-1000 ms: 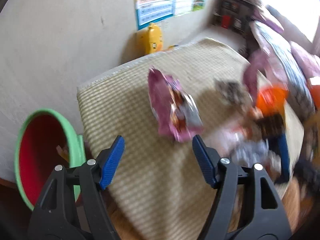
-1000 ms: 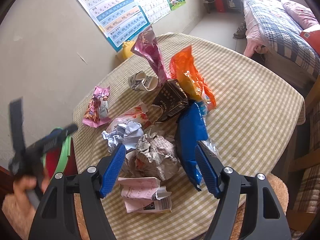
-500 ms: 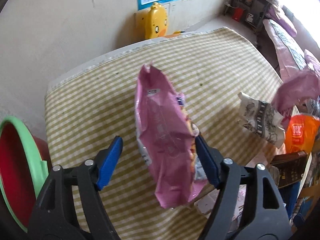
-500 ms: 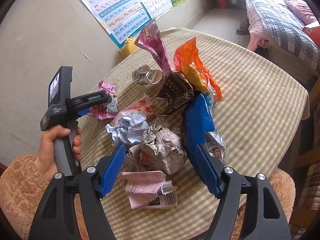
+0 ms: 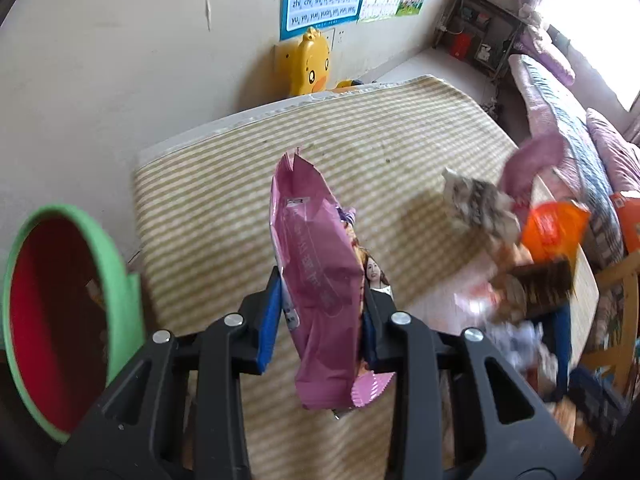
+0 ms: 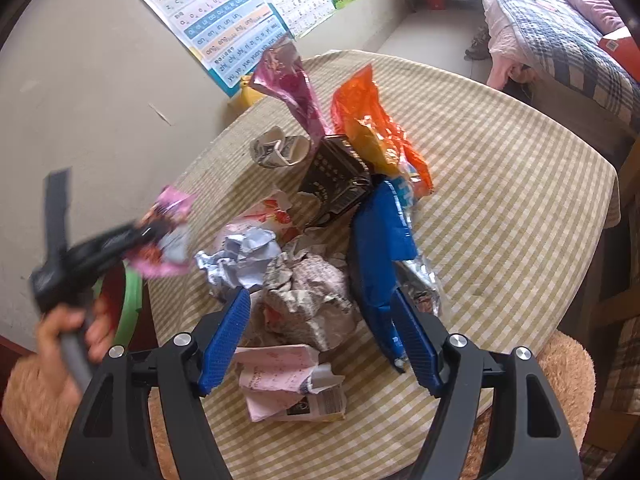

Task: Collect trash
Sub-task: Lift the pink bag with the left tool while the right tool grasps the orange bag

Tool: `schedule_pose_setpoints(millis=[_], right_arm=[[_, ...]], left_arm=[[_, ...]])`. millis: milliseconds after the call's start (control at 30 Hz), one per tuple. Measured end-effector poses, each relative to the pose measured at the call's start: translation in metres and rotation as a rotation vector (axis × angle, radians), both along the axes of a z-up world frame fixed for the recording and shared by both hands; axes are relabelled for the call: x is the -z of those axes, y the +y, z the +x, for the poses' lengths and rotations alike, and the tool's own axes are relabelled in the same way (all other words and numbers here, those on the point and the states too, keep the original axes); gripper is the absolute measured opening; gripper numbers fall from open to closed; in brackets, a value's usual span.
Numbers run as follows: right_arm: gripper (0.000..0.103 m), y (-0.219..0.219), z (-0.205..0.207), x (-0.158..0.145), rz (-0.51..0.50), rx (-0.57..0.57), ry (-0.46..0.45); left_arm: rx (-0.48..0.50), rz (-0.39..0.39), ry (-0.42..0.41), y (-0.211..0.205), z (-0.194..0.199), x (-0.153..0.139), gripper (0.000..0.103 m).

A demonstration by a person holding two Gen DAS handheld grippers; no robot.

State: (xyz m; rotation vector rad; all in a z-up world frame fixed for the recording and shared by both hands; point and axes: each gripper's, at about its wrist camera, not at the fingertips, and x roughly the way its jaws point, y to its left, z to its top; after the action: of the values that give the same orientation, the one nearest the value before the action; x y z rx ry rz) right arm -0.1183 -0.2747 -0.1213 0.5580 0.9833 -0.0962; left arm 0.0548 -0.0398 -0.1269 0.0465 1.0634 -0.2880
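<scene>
My left gripper [image 5: 320, 316] is shut on a pink snack wrapper [image 5: 316, 276] and holds it above the checked tablecloth [image 5: 224, 200]. From the right wrist view the left gripper [image 6: 136, 236] and wrapper [image 6: 168, 236] are blurred, over the table's left edge. A bin with a green rim and red inside [image 5: 60, 304] stands left of the table, also seen in the right wrist view [image 6: 130, 304]. My right gripper [image 6: 320, 340] is open above a crumpled newspaper ball [image 6: 312, 300]. A blue bag [image 6: 380, 248] lies along its right finger.
A pile of trash lies on the table: an orange bag [image 6: 372, 128], a black carton [image 6: 336, 180], a pink foil wrapper [image 6: 288, 80], a paper cup [image 6: 280, 152], crumpled white paper [image 6: 244, 256], a pink carton [image 6: 288, 380]. A bed [image 6: 560, 40] stands at right.
My left gripper closed on the pink wrapper and lifted it off the table, moving left toward the bin. My right gripper stayed open and drifted slightly nearer the pile.
</scene>
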Motion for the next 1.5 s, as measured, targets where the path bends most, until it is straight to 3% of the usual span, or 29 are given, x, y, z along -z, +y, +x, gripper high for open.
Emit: schedule_pose_setpoints(millis=[200,467,700,767,867,1167,1267,1400,1500], right_arm=[[0.070,-0.030,0.013,-0.009,-0.062,0.054,-0.021],[0.070,-0.072,0.069,-0.007,-0.055,0.112,-0.010],[0.069,-0.063,0.110,0.015,-0.097,0.050,0.053],[0.052,-0.059,0.114,0.020,-0.092,0.033,0.065],[0.040,-0.053,0.112,0.017,-0.144,0.024,0.046],[0.039,-0.048,0.076,-0.045,-0.147,0.056,-0.153],[0.039,-0.040,0.066,-0.061,-0.145,0.041,-0.195],[0.039,-0.024,0.056,-0.068,-0.112,0.015,-0.210],[0.039,-0.014,0.050,-0.065,-0.083,0.008,-0.202]], left_arm=[[0.014,0.033,-0.022,0.026,-0.045,-0.011,0.033],[0.021,0.029,-0.003,0.032,-0.047,-0.002,0.034],[0.067,0.035,0.039,0.024,-0.054,0.013,0.036],[0.071,0.036,0.046,0.023,-0.054,0.015,0.036],[0.068,0.032,0.056,0.025,-0.053,0.016,0.037],[0.081,0.038,0.092,0.021,-0.053,0.026,0.042],[0.084,0.040,0.115,0.021,-0.053,0.031,0.054],[0.081,0.023,0.137,0.022,-0.051,0.035,0.053],[0.082,0.023,0.127,0.022,-0.054,0.033,0.045]])
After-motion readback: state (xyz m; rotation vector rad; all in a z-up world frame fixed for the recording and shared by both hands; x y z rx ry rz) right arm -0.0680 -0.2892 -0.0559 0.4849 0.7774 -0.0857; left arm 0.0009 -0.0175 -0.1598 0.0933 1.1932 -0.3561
